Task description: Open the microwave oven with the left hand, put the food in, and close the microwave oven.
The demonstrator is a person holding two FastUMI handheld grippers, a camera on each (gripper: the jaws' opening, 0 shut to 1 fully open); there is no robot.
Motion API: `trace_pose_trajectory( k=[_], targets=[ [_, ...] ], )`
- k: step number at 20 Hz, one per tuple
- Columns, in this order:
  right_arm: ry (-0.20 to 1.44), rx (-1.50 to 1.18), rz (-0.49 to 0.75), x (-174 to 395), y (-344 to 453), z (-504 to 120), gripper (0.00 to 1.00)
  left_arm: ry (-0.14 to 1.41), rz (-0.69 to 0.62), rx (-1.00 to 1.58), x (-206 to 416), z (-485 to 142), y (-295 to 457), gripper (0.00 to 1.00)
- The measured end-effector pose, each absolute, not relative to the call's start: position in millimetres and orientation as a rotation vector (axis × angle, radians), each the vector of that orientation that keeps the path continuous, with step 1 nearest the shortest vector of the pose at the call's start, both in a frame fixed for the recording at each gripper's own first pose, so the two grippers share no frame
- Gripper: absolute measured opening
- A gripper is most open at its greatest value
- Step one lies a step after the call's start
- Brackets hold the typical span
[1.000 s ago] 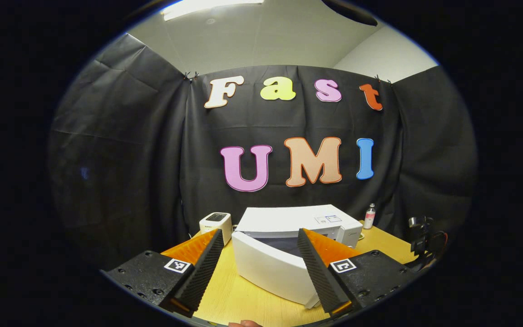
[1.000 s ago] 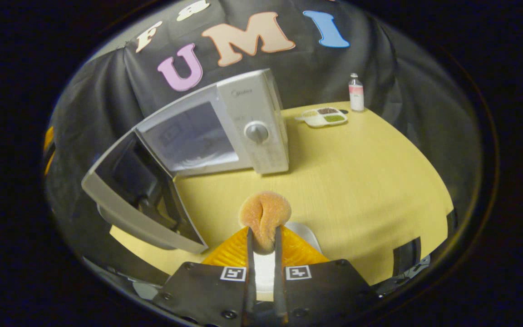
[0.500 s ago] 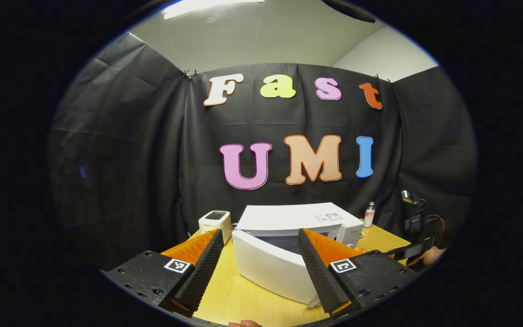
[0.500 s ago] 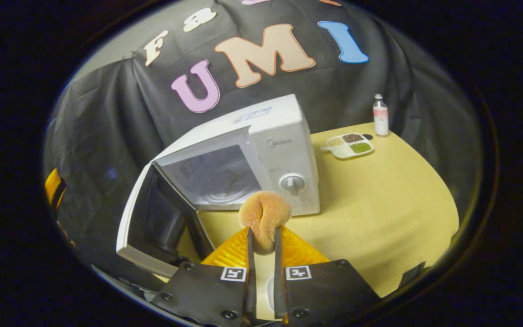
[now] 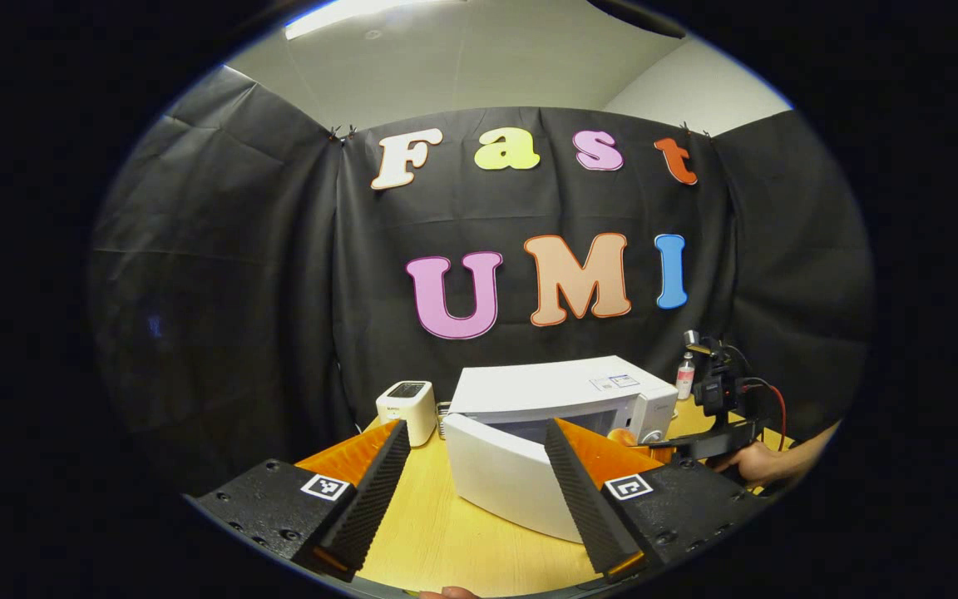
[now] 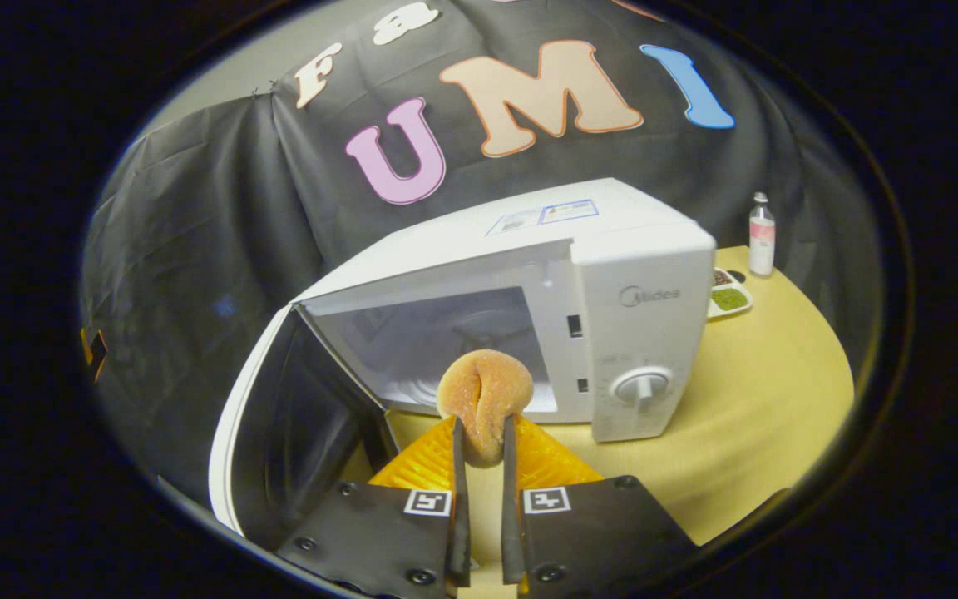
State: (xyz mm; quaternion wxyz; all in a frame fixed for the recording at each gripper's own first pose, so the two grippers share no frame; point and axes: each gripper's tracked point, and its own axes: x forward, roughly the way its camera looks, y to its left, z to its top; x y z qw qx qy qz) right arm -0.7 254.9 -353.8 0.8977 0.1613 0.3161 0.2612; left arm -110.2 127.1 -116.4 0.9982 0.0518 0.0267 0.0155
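The right tool [image 6: 480, 433] clenches a sugared bun [image 6: 484, 399] just before the open microwave oven [image 6: 529, 291], its door [image 6: 279, 433] swung out at 8 o'clock; the left tool [image 5: 475, 466] (fingers spread, released) hangs over the wooden surface [image 5: 446, 541]

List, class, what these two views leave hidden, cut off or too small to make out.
- Microwave floor, right gripper view: partly hidden behind the bun held in the right tongs.
- Compartment tray, right gripper view: cut off by the microwave's side.
- Microwave cavity, left gripper view: blocked by the open door and the left tongs.
- Bottle label, left gripper view: too small to make out.
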Motion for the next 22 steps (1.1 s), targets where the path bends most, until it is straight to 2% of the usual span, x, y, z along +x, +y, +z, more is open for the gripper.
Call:
trace_pose_trajectory(
  k=[11, 12, 22],
  targets=[
    [0.659, 0.37, 0.551, 11.6, 294.7, -354.1, 0.1, 0.081, 0.023, 0.114, -107.3, -124.8, 141.6, 0.98],
    [0.661, 0.378, 0.552, 10.4, 297.5, -353.0, 0.17, 0.083, 0.022, 0.113, -106.7, -125.0, 142.3, 0.98],
    [0.715, 0.443, 0.539, -4.9, 316.3, -355.9, 0.17, 0.094, 0.015, 0.112, -108.5, -130.9, 148.5, 0.98]
  ],
)
